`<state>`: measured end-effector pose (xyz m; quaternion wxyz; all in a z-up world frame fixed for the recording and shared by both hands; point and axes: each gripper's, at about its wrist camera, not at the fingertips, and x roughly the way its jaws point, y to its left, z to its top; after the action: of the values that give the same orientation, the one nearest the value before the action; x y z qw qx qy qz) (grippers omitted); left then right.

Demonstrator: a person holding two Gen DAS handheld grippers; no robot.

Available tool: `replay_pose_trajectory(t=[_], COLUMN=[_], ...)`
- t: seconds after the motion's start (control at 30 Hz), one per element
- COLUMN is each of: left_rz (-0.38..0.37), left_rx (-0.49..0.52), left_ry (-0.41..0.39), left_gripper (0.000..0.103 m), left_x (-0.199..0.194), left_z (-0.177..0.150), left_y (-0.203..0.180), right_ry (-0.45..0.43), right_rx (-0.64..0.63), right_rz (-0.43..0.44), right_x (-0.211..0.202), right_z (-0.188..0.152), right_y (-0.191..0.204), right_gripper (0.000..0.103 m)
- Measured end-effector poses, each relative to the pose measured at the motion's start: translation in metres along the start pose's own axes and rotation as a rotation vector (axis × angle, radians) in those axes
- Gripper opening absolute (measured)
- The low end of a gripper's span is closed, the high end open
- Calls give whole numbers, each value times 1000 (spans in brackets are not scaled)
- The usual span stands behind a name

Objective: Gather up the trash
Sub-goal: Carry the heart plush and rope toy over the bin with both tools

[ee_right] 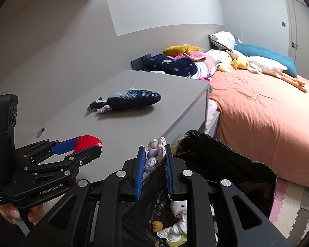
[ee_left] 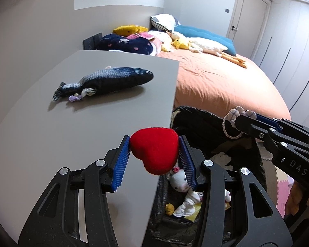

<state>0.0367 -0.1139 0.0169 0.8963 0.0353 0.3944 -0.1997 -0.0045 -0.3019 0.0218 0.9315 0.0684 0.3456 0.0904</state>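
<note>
Left tongs pinch a fuzzy red heart over the bin.

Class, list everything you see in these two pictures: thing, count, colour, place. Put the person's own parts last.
Table: one, grey, beside the bed.
Fish toy: one, dark blue, lying on the table.
Bin bag: one, black, open beside the table, soft toys inside.
Bed: one, orange sheet, pillows and plush toys at its head.
Heart: one, red, held in the left claw.
Flower toy: one, pale checked fabric, held in the right claw over the bag.
Hand: one, gripping the left claw's handle.
</note>
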Motion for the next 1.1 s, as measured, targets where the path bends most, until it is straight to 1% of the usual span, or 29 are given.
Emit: replay_pose_trajectory(t=[0.17, 0.43, 0.6, 0.9, 1.03, 1.07, 1.1], left_rz=[-24, -75, -102, -162, -170, -173, -175], left_rx=[27, 92, 118, 203, 231, 236, 245], left_ry=[1, 6, 21, 59, 79, 88, 102], left_gripper=[47, 47, 47, 47, 48, 48, 51], left_x=[-1, 3, 8, 20, 26, 27, 29], left_z=[1, 3, 2, -2, -4, -5, -6], left_y=[-17, -51, -69, -107, -116, -118, -119], right_ry=[-20, -49, -56, -71, -71, -71, -73], right_rx=[24, 77, 104, 146, 163, 170, 181], right_rz=[-26, -83, -114, -180, -205, -207, -212], right_x=[-15, -40, -50, -67, -71, -72, -73], right_z=[-4, -13, -17, -23, -25, -26, -26], right_y=[-12, -42, -58, -86, -96, -100, -102], right_gripper=[20, 20, 20, 20, 20, 24, 37])
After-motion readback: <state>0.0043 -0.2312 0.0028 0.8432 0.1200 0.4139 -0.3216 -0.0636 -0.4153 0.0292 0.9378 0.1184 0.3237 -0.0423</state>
